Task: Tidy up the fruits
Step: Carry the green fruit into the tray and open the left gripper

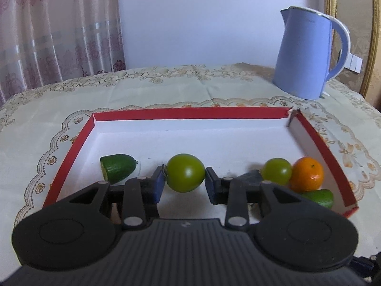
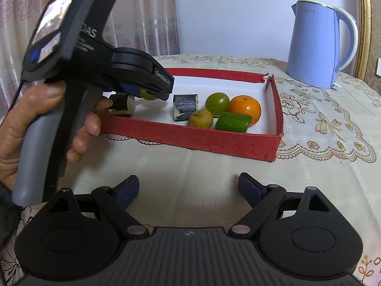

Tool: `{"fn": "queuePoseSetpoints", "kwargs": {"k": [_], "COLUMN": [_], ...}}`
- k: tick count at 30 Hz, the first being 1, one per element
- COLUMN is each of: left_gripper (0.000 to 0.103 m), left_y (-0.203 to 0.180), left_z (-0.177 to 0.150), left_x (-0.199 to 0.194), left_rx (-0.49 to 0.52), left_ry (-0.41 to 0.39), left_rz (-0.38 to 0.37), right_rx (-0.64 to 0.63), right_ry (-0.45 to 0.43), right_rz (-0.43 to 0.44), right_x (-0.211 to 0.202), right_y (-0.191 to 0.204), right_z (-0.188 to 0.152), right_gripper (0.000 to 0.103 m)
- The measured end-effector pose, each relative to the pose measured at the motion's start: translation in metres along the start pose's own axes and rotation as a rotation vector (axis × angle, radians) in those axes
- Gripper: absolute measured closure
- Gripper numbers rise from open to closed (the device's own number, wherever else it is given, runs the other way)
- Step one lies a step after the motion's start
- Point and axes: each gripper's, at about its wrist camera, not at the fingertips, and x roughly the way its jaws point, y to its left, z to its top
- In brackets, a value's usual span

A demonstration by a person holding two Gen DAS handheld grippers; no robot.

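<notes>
While the left gripper (image 1: 185,180) pinches a green tomato (image 1: 185,172) above the red tray (image 1: 190,114) | risk: round skin slips, knocking the cucumber piece (image 1: 118,168) | right gripper (image 2: 188,189) open, empty over the counter (image 2: 190,166).

Fruits in the shallow red cardboard tray (image 1: 73,147) with a white floor

A round glossy green fruit (image 1: 185,172) sits clamped between the left jaws, above the tray floor. Left of the jaws lies a cut dark-green cucumber tip (image 1: 117,167); to their right cluster a smaller green round fruit (image 1: 276,171), a round orange tangerine (image 1: 308,174) and a green cucumber chunk (image 1: 320,197), touching.
</notes>
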Motion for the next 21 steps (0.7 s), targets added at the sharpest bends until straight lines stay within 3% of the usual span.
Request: {"fn": "queuePoseSetpoints", "kwargs": {"k": [12,21], "left_gripper": [0.069,0.061], "left_y": [-0.0038,-0.0007], "left_z": [-0.0061,-0.0085], "left_x": [0.0063,-0.0014], "left_rx": [0.042,0.028], "left_ry": [-0.017,-0.014], "left_rz": [0.050,0.032], "right_rx": [-0.007,-0.008], "right_ry": [0.002,0.003], "right_rz": [-0.003,-0.004], "right_x": [-0.0018,-0.0025], "right_y": [-0.0006,0.0006], "right_z": [-0.0003,0.0002], "right_gripper": [0.012,0.012]}}
